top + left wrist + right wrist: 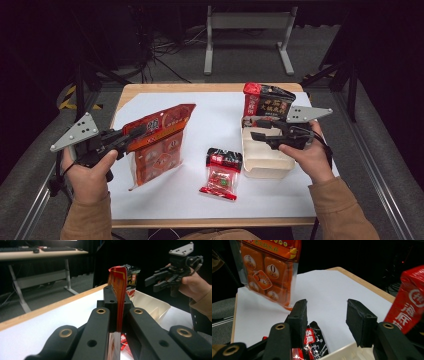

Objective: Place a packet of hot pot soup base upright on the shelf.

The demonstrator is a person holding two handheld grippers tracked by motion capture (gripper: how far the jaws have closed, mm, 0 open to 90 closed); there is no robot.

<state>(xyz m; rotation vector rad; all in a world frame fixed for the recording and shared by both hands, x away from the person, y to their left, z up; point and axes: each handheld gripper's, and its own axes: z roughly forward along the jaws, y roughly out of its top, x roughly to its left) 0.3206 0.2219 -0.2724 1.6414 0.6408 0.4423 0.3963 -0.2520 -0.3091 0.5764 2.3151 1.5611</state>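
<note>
A wooden table (210, 87) covered by a white sheet (215, 125) is seen in a dark room, with grey carpet and a metal stand (248, 30) behind it. An orange pack (157, 142) is held upright near the sheet's left side, its top edge pinched by the left gripper (136, 134). The right gripper (256, 129), its jaws spread, is held over a cream tray (260, 155). A red-black bag (265, 102) stands behind the tray, and a small red packet (222, 172) lies between pack and tray. A second table with keyboards (45, 250) is shown in the left gripper view alone. The pack's printed front is shown in the right gripper view, where the red-black bag is cut off at the edge.
</note>
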